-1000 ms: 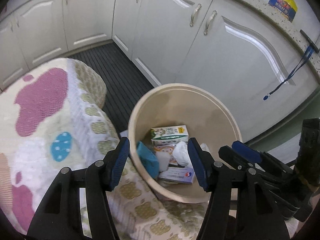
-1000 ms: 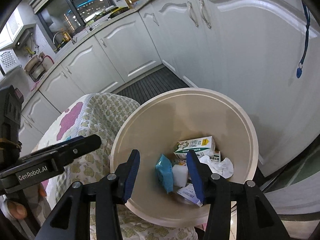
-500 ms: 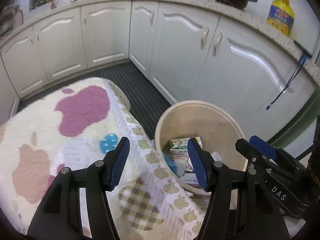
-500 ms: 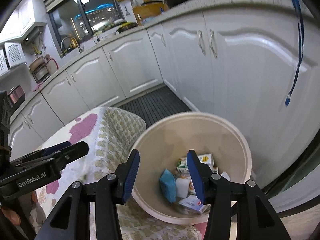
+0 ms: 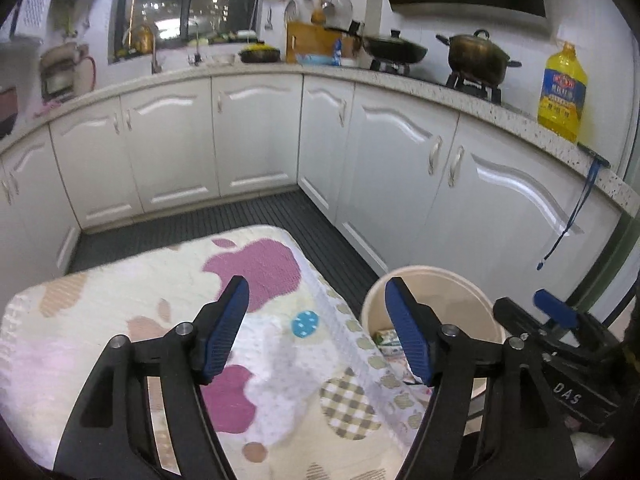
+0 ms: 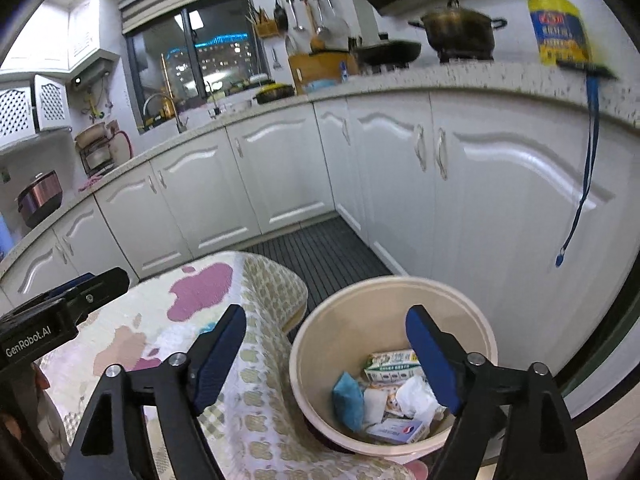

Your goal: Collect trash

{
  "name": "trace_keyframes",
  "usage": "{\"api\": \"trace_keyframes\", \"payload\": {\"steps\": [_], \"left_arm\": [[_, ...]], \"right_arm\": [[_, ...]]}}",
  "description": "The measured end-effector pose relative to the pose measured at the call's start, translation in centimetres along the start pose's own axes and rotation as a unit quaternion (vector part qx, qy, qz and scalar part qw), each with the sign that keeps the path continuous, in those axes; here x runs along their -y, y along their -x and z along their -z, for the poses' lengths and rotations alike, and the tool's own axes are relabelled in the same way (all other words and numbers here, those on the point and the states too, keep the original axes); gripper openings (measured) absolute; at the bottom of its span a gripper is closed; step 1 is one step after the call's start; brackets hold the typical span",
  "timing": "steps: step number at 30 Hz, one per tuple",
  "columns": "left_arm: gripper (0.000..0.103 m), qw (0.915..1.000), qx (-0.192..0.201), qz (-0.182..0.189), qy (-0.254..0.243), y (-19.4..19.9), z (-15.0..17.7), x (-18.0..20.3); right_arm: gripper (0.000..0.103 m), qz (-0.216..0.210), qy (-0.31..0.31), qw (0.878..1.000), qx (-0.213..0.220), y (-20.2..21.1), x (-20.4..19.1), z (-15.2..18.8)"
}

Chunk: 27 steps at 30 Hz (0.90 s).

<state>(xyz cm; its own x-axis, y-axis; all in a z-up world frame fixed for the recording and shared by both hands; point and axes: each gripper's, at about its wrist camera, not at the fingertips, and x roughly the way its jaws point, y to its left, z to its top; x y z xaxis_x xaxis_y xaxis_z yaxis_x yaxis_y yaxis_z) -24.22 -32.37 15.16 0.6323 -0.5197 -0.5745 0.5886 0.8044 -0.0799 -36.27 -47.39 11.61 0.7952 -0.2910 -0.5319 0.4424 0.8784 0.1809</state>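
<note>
A beige round bin stands on the floor beside a table with an apple-print cloth. In it lie a green and white carton, a blue packet, crumpled white tissue and a small box. My right gripper hovers above the bin's near rim, its jaws opening wide with nothing between them. My left gripper hangs over the cloth's right edge, jaws opening and empty. In the left wrist view the bin sits partly behind the right finger.
White base cabinets line the far side and the right under a speckled counter. A pot, a wok and a yellow oil bottle stand on it. Dark slatted flooring runs between cabinets and table. A blue strap hangs down.
Both grippers have risen and tilted up, so the bin now sits lower and smaller and the counter and window show. Both pairs of jaws stand wider, the right much wider.
</note>
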Motion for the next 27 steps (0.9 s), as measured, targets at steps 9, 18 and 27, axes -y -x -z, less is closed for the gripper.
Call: {"api": "trace_keyframes", "payload": {"steps": [9,18,27], "left_arm": [[0.072,0.9994,0.031,-0.004,0.011,2.9,0.1,-2.2],[0.072,0.9987,0.050,-0.006,0.008,4.2,0.3,-2.6],[0.072,0.9988,0.047,-0.008,0.008,4.1,0.4,-2.4]], "right_arm": [[0.089,0.020,0.006,0.999,0.046,2.4,-1.1,-1.0],[0.090,0.024,0.007,0.998,0.054,3.4,-1.9,-1.0],[0.090,0.030,0.016,0.998,0.057,3.6,-2.3,-0.8]]}}
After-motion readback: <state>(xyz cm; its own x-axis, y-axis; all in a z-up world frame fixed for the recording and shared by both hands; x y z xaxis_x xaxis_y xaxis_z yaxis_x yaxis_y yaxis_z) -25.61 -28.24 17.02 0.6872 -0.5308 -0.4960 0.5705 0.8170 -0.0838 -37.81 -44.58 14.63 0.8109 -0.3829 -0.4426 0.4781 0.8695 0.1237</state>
